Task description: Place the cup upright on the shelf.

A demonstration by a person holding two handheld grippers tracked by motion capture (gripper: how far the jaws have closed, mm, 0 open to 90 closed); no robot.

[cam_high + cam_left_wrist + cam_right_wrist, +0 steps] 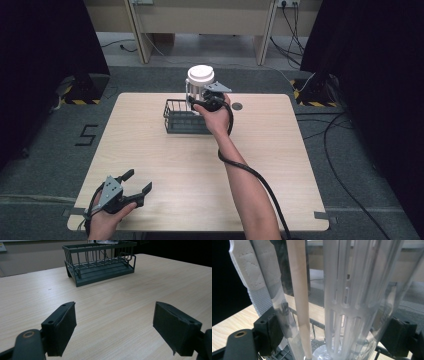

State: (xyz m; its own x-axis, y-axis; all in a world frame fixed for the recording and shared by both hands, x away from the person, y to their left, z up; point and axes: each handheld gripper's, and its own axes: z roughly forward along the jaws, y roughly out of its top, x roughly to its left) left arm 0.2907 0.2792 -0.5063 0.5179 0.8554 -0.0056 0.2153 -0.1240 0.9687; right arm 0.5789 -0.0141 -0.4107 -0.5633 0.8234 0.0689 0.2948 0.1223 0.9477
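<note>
A light wooden table (200, 165) takes up the middle of the high view, its surface bare except for what stands near its far edge. In the upper middle of that frame sits a dark wire basket (181, 116), rectangular and open-topped; the left gripper view has the same basket (98, 262) in its upper centre, well apart from the jaws below it.

At the basket's right end, in the high view, a clear plastic container (199, 90) with a white lid (200, 74) stands upright, its base at or in the basket; which of the two cannot be told. In the right gripper view the container (359, 297) is a see-through cylinder with a slotted white insert down its middle, and beside the insert a pale wooden stick (299, 290) and a white quilted strip (254, 277) stand upright at the frame's left.

The right gripper (210, 97) is at the container in the upper middle of the high view, and in its own view (337, 335) the two black jaws sit on either side of the clear wall, pinching it.

The left gripper (134, 182) rests at the lower left of the high view, near the table's near edge, its jaws spread wide with nothing between them; its own view (113, 327) shows bare tabletop in the gap.
</note>
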